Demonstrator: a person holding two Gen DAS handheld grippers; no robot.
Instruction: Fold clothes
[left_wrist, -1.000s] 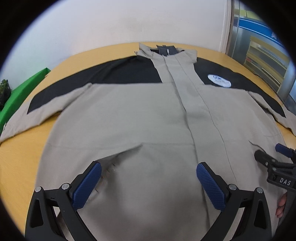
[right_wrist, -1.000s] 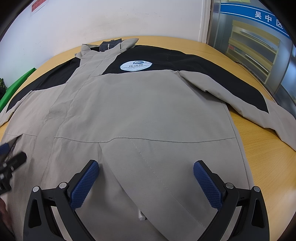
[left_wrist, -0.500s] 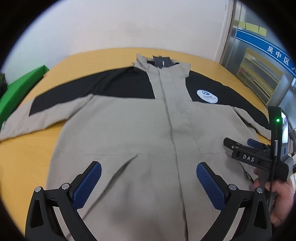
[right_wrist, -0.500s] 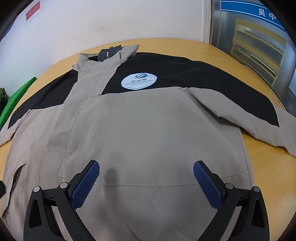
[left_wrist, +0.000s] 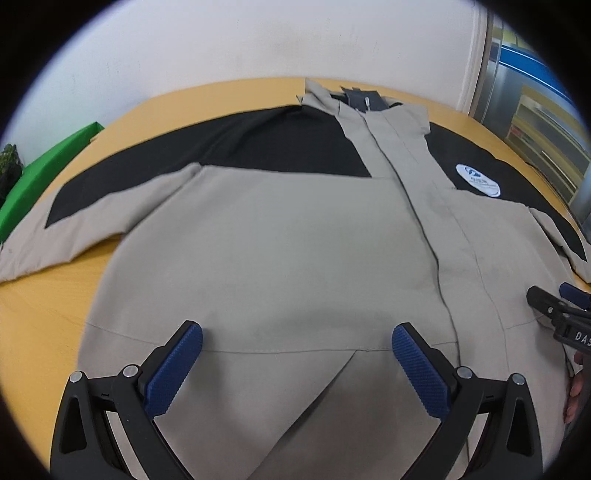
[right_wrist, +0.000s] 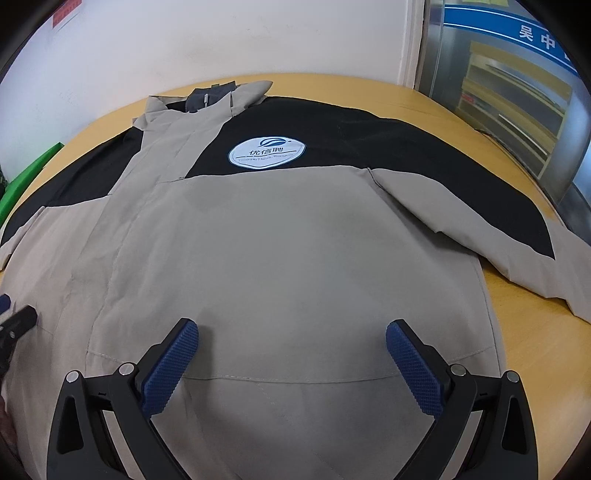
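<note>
A beige and black jacket (left_wrist: 280, 236) lies flat, front up, on a round wooden table (left_wrist: 40, 317), sleeves spread to both sides. It also fills the right wrist view (right_wrist: 295, 251), with a white round logo patch (right_wrist: 266, 152) on the chest. My left gripper (left_wrist: 297, 363) is open and empty above the lower left part of the jacket. My right gripper (right_wrist: 291, 360) is open and empty above the lower right part. The right gripper's tip shows at the right edge of the left wrist view (left_wrist: 557, 310). The left gripper's tip shows at the left edge of the right wrist view (right_wrist: 16, 323).
A white wall stands behind the table. A green object (left_wrist: 40, 173) lies off the table's left side. A glass door with a blue sign (right_wrist: 517, 74) is at the back right. Bare table shows beside the right sleeve (right_wrist: 535, 354).
Both grippers have shifted over the lower jacket, staying open. The hem area now lies flatter. The right gripper shows further right in the left wrist view than half a second ago.
</note>
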